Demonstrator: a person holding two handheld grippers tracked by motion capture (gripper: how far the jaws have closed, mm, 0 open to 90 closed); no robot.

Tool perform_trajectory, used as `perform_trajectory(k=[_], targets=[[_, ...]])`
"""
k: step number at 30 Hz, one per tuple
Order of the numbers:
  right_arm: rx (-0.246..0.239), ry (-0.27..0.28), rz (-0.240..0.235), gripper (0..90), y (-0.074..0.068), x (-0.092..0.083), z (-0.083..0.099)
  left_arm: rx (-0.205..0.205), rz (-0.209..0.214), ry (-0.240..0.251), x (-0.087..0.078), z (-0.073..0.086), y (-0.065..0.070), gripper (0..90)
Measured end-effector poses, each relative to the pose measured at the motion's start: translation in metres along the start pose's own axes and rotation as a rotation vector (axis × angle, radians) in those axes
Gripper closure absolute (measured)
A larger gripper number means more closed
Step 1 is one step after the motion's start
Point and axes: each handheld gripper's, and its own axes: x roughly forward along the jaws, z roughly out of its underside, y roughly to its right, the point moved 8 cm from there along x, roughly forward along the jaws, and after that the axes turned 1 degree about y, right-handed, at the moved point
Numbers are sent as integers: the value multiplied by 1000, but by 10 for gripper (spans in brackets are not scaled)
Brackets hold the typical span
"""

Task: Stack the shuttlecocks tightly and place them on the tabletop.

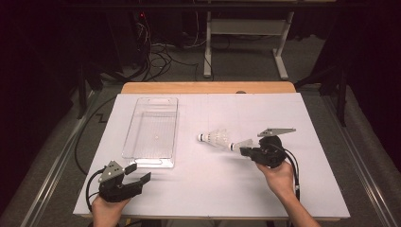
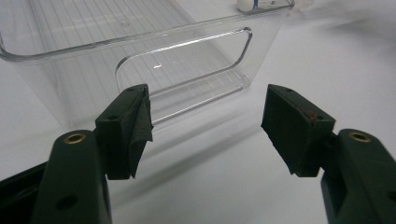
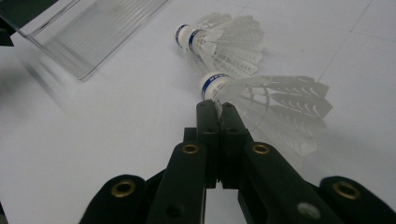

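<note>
Clear bin [image 2: 154, 51] hides a shuttlecock's [image 2: 254, 4] feathers.

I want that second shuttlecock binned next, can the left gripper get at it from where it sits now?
Probably yes: the left gripper is open, and bare table lies between it and the free shuttlecock; the clear bin stands aside.

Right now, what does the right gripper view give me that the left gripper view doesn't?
Right gripper view alone: the right gripper shut on the near shuttlecock by its feather skirt just behind the cork, and the skirt of a second shuttlecock lying beyond it.

Left gripper view alone: the left gripper open with nothing between its jaws, facing the bin's end wall and its handle cutout.

Both: the clear plastic bin and the white table.
</note>
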Motion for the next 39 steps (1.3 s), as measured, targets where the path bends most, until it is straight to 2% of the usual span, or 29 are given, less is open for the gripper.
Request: perform_trajectory(k=[15, 25, 39], targets=[[27, -17, 19, 900, 13, 9, -9, 2, 1, -2, 0, 0, 0, 337], [26, -26, 22, 900, 18, 19, -18, 1, -1, -1, 0, 0, 0, 336], [30, -41, -3, 900, 17, 32, -22, 3, 0, -4, 0, 0, 0, 336]])
